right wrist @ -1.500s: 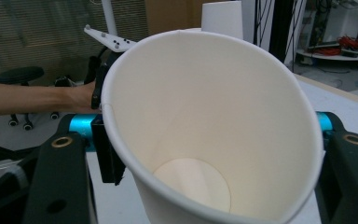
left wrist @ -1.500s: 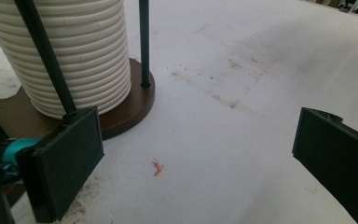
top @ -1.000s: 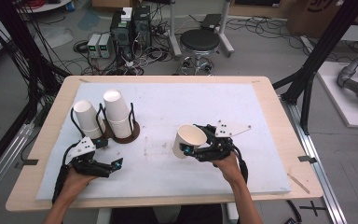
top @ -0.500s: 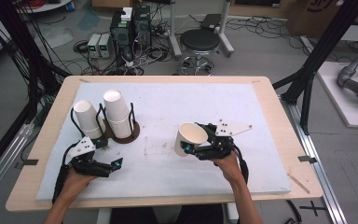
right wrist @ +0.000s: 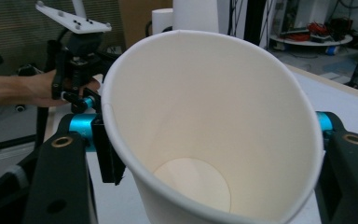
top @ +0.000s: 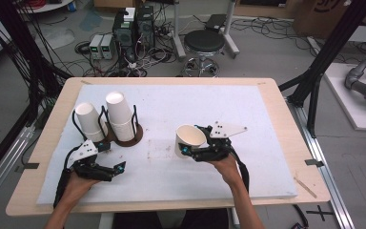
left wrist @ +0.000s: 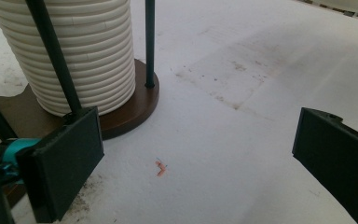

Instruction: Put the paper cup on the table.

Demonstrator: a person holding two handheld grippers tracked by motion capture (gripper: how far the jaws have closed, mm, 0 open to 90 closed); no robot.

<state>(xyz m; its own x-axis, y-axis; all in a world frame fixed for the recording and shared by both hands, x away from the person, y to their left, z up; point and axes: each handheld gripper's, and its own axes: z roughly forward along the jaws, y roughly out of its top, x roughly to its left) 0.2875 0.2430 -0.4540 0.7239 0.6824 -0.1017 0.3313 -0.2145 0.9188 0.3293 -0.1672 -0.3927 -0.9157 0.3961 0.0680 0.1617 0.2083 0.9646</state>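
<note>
The right gripper (top: 190,151) clamps 1 light, easily crushed paper cup (top: 188,140) by its sidewall near table centre, while the left gripper (top: 116,170), jaws apart, waits at 8 o'clock beside the cup holder (top: 126,138)

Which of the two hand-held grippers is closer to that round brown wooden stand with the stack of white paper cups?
Left. The left hand-held gripper sits just in front of the round brown wooden stand; the right hand-held gripper, shut on a single white paper cup, is farther off to its right.
</note>
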